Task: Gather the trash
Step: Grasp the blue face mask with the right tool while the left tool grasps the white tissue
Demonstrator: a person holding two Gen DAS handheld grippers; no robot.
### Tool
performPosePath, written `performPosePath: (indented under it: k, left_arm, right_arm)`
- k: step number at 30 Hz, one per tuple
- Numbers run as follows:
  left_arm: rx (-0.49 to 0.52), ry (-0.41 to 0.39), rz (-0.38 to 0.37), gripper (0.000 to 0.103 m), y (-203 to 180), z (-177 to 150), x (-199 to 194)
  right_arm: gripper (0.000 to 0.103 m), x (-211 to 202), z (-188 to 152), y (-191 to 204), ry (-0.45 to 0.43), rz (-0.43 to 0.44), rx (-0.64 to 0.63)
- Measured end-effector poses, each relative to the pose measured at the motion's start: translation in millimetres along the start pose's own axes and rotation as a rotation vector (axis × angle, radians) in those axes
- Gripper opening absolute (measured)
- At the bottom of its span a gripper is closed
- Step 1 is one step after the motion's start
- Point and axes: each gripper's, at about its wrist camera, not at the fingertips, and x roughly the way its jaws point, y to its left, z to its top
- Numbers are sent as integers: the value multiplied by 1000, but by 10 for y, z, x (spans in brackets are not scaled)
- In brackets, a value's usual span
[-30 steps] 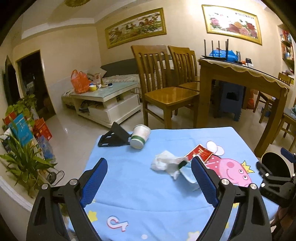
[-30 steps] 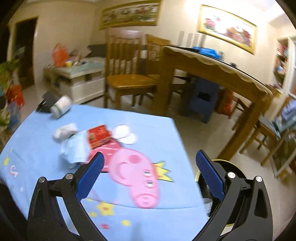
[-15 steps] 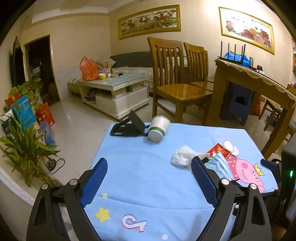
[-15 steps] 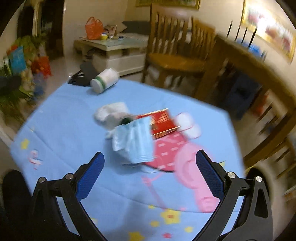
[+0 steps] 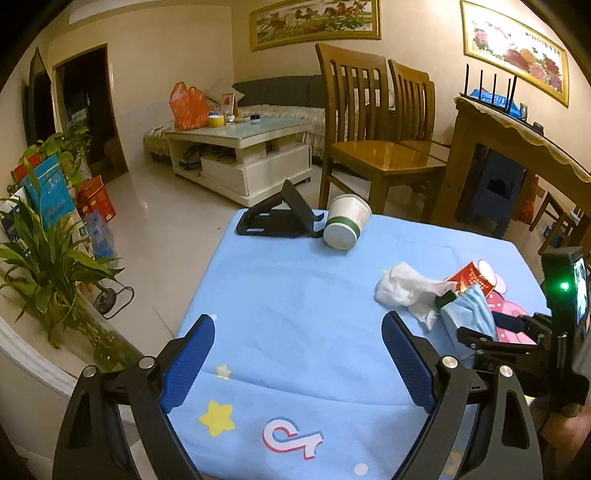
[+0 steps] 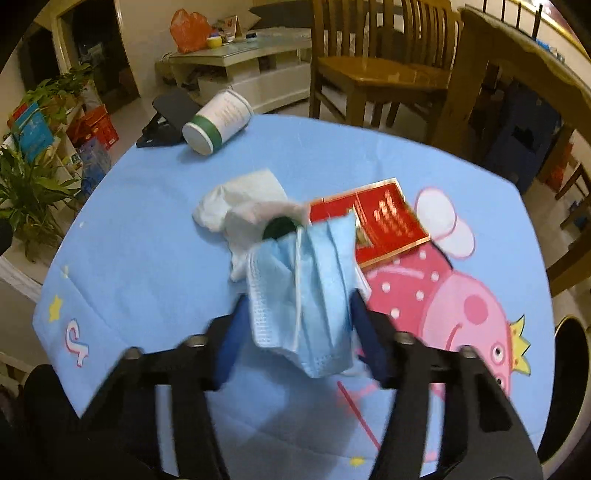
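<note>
between the fingers of the right gripper [image 6: 301,317], closed on it, the blue face mask [image 6: 306,284] hangs pleats-upright above the tablecloth [image 6: 155,236], while the left gripper [image 5: 295,365] hovers spread, farther off.

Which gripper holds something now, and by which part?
The right gripper grips the blue mask across its near lower part. The left gripper holds nothing.

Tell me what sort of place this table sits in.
Most likely the living and dining room of a home. A sofa stands behind a white coffee table, wooden dining chairs are drawn up at a dining table, and framed paintings hang on the wall.
</note>
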Motion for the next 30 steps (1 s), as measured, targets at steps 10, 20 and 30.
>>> performPosePath:
  k: [10,20,30]
  left_arm:
    - [47,86,-35,89,-236,-10,371]
    - [114,202,-157,89,-866,339,1134]
    - [175,341,-179,51,-1329,301,1764]
  right_arm:
    - [13,-816,-440,-663,-117,207,174]
    - [15,-1134,-831,-1541,-186,194,307]
    - [21,-1134,-1060,-2010,-240,203,382]
